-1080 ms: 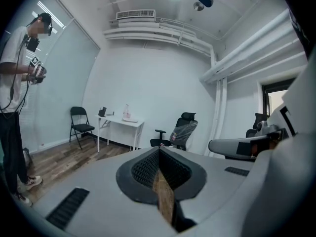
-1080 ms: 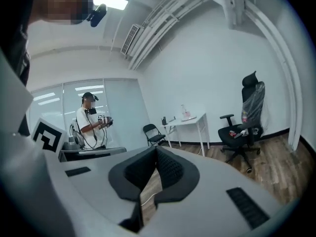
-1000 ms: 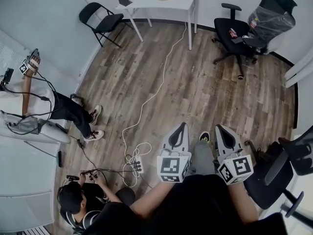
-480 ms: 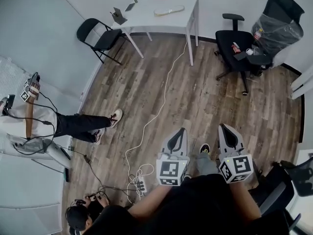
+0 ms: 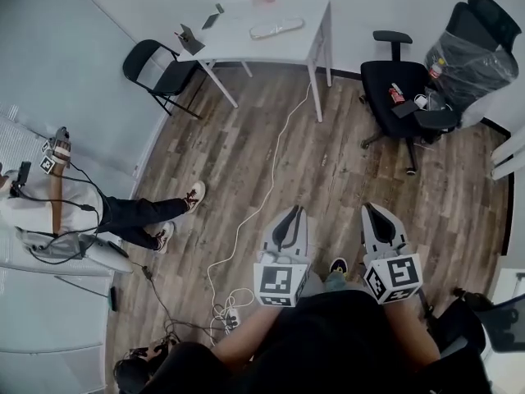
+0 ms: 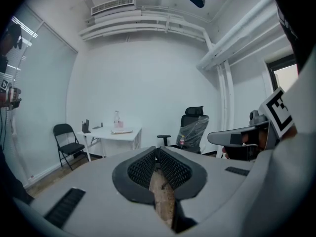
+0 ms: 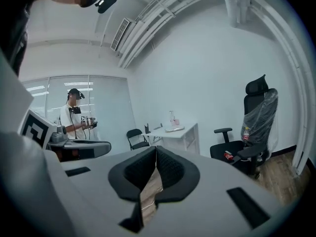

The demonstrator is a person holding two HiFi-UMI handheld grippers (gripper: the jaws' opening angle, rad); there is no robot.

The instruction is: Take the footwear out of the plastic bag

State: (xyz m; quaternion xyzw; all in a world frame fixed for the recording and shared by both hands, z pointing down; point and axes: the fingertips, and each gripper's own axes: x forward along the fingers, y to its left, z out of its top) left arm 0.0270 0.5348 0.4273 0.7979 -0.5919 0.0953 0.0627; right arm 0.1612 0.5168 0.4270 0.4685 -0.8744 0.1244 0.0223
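A white table (image 5: 297, 46) stands at the far wall. On it lies a pale, flat oblong thing (image 5: 276, 29), too small to tell whether it is the bagged footwear; it also shows as a small pale shape (image 6: 122, 131) in the left gripper view and as a speck (image 7: 174, 129) in the right gripper view. My left gripper (image 5: 291, 213) and right gripper (image 5: 371, 211) are held side by side over the wooden floor, well short of the table. In the gripper views the left gripper (image 6: 157, 152) and right gripper (image 7: 155, 152) have their black pads together with nothing between them.
A black folding chair (image 5: 160, 76) stands left of the table, with two office chairs (image 5: 402, 76) on the right, one wrapped in plastic (image 5: 472, 52). A white cable (image 5: 271, 175) runs across the floor to a power strip (image 5: 232, 318). A person (image 5: 123, 216) sits at left.
Both grippers and the head view have travelled forward across the floor; the table and chairs sit lower and nearer in the picture. The person at left has stretched their legs out. Jaws stay shut.
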